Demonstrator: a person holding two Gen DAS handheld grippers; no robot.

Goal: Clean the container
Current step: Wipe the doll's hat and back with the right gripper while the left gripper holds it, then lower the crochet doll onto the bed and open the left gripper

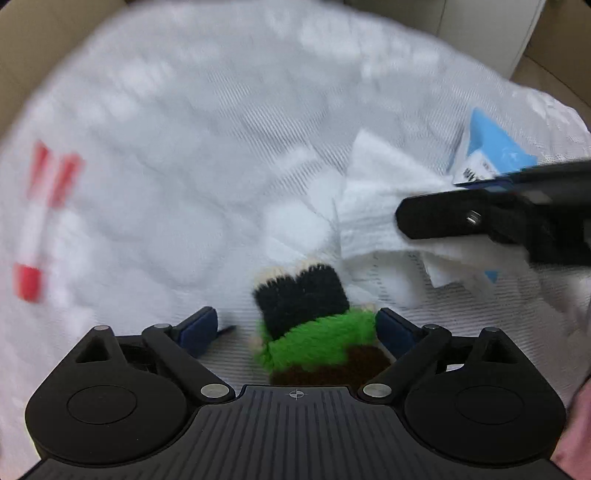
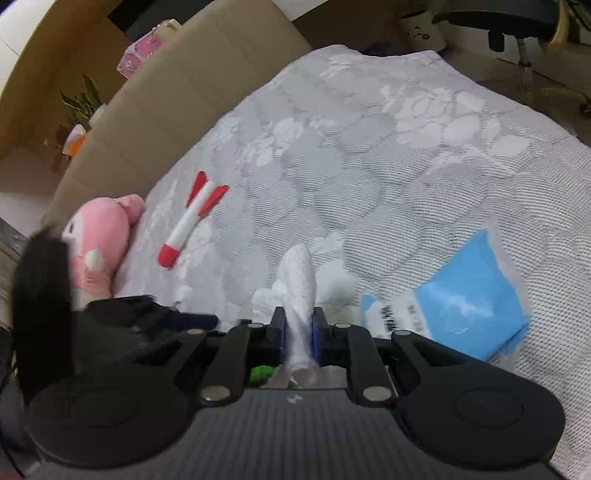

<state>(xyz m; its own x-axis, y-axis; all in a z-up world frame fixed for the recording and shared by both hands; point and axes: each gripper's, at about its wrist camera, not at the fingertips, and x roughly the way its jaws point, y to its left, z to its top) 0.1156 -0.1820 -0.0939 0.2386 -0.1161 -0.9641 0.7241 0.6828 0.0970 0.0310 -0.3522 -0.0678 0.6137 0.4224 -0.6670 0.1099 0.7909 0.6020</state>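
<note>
A fuzzy plush toy (image 1: 306,325), black, green and brown, lies on the white quilted bedcover (image 1: 184,147) between the fingers of my left gripper (image 1: 295,321). That gripper is open, with a gap on the toy's left side. My right gripper (image 2: 299,317) is shut on a crumpled white tissue (image 2: 299,273), which sticks out past its blue pads. In the left wrist view the same tissue (image 1: 373,206) hangs from the right gripper's black finger (image 1: 443,218) just right of the toy. No container shows in either view.
A blue tissue pack (image 2: 465,291) lies on the bed to the right. A red and white toy rocket (image 2: 188,225) and a pink plush (image 2: 99,236) lie to the left. A beige headboard (image 2: 166,103) runs along the far left side, and a chair base (image 2: 517,33) stands beyond the bed.
</note>
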